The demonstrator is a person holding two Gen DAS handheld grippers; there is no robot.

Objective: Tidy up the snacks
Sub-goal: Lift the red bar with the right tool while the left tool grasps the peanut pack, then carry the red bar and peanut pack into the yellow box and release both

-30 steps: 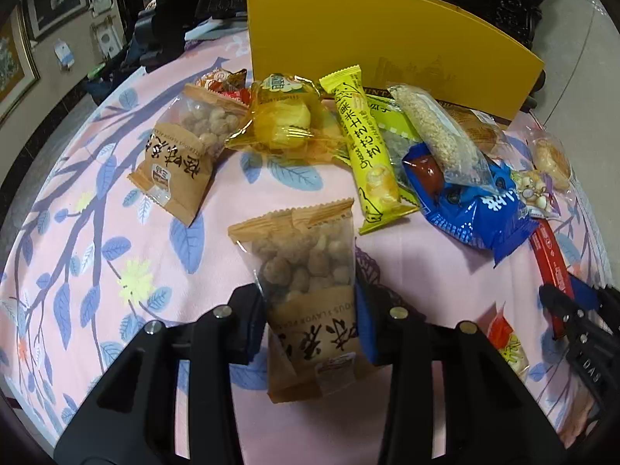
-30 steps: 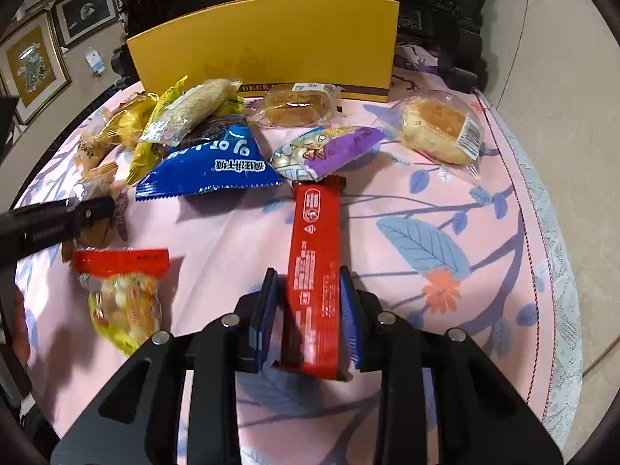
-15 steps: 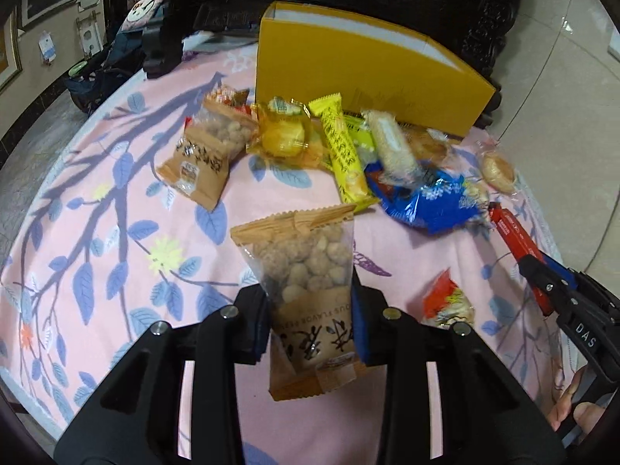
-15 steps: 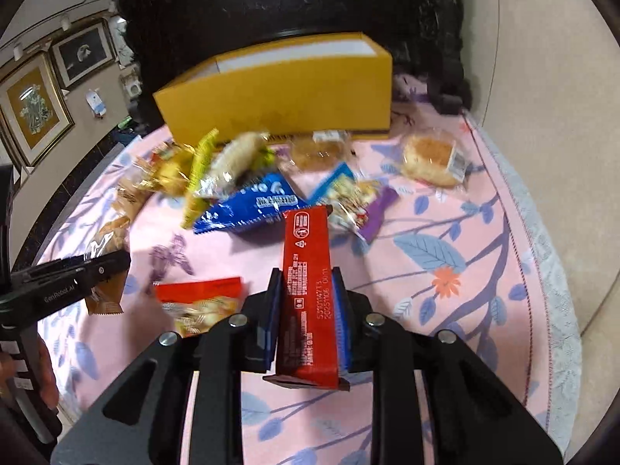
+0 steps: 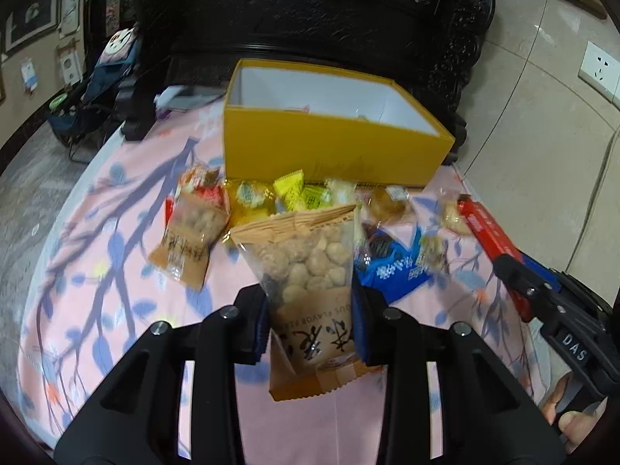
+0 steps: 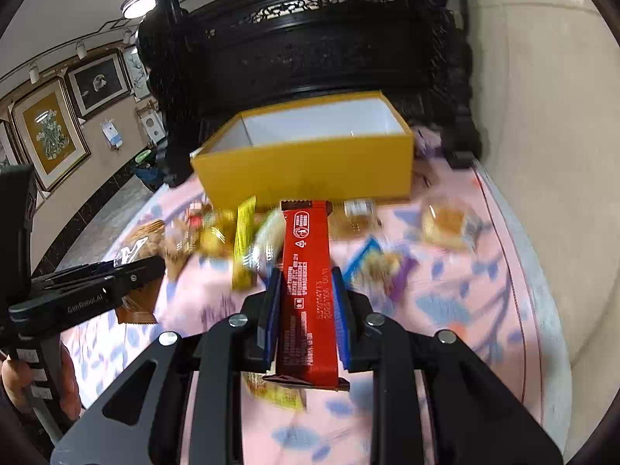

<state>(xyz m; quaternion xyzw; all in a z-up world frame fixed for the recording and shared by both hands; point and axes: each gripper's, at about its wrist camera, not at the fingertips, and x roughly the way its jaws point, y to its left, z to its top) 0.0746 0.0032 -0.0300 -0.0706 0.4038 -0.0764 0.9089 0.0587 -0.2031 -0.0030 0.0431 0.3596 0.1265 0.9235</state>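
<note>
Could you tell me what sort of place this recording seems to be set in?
Probably a home living or dining room: a round table under a pink floral cloth, dark carved wooden furniture behind it, and framed pictures on the wall.

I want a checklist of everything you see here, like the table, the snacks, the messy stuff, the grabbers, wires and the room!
Surface: pink tablecloth with blue leaf print.
Job's things: open yellow cardboard box with white inside; tan bag of puffed balls held up; long red wrapped bar held up.
Clutter: loose snack packets in front of the box, including a blue packet and a second tan bag.
Grippers: left gripper shut on the tan bag; right gripper shut on the red bar.
Cables: nothing seen.
Surroundings: dark carved wooden furniture, framed pictures, wall socket.
</note>
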